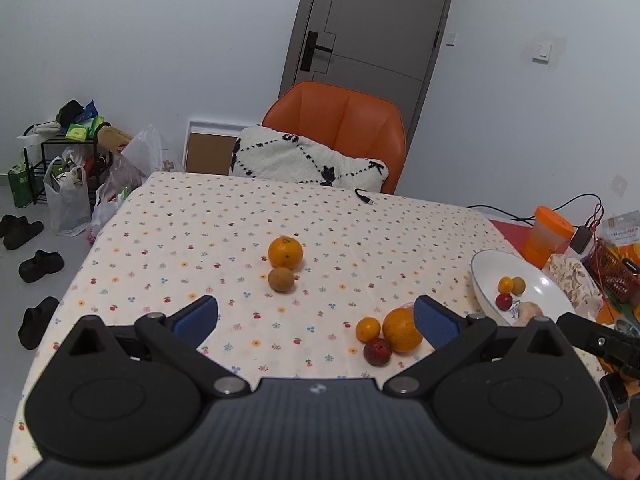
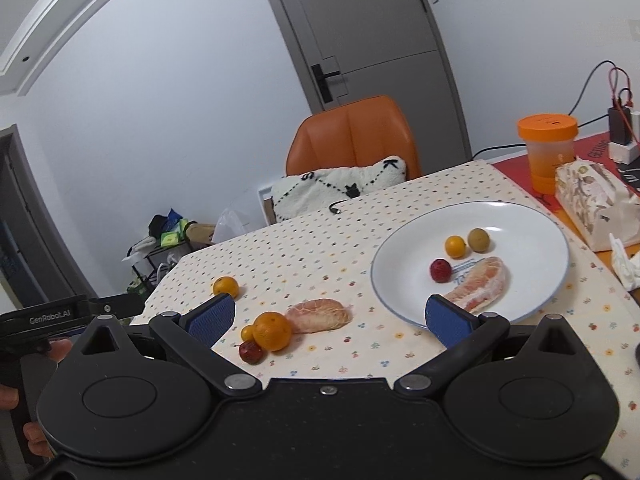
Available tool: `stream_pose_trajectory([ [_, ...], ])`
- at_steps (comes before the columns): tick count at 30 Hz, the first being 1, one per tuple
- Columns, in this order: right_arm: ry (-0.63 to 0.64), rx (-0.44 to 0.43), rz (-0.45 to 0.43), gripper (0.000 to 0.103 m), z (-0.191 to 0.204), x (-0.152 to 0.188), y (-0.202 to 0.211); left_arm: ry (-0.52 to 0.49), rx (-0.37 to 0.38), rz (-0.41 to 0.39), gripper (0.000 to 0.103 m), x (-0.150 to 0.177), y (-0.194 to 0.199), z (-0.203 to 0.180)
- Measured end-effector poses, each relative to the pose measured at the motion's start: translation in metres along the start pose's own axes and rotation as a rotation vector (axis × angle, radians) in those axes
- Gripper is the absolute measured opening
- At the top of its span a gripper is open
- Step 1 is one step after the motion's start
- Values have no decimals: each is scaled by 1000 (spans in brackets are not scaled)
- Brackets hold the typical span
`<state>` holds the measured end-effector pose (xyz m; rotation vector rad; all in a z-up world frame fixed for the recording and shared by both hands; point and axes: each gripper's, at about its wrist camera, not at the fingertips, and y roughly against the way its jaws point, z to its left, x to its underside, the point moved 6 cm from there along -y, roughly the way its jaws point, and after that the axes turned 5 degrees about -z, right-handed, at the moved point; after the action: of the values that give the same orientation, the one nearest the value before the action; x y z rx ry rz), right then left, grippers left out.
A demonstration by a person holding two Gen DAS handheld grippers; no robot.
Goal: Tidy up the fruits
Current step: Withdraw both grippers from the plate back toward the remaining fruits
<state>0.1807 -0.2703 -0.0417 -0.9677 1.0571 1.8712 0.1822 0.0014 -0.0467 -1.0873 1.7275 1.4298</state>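
Note:
My left gripper [image 1: 316,320] hangs open over the flowered tablecloth with nothing between its blue pads [image 1: 196,322]. Ahead of it lie an orange [image 1: 285,253] and a brown kiwi-like fruit [image 1: 281,279] that touch. Near its right pad sit a large orange [image 1: 402,330], a small orange [image 1: 368,329] and a red fruit [image 1: 377,352]. My right gripper [image 2: 331,318] is open and empty near the white plate [image 2: 520,232]. The plate holds a small orange [image 2: 455,246], an olive fruit [image 2: 479,239], a red fruit [image 2: 441,270] and a pomelo segment [image 2: 480,282]. Another pomelo segment [image 2: 320,315] lies on the cloth.
An orange chair [image 1: 340,128] with a white cushion [image 1: 308,160] stands at the far table edge, beside a black cable end [image 1: 364,196]. Right of the plate are an orange-lidded jar [image 2: 548,148], a tissue pack [image 2: 596,204] and a red basket [image 1: 612,276].

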Motion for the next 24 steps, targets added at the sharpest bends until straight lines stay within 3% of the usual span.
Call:
stream_pose_trajectory([
  [8,25,-30,18,101,12,6,-15,-7,-3,5,101,9,-12,1],
  [14,36,-67,58,83,20,12,-31,-1,1,24,100,17,-23,3],
  [24,36,-97,120,75,28,26,-61,10,27,60,86,24,-46,2],
])
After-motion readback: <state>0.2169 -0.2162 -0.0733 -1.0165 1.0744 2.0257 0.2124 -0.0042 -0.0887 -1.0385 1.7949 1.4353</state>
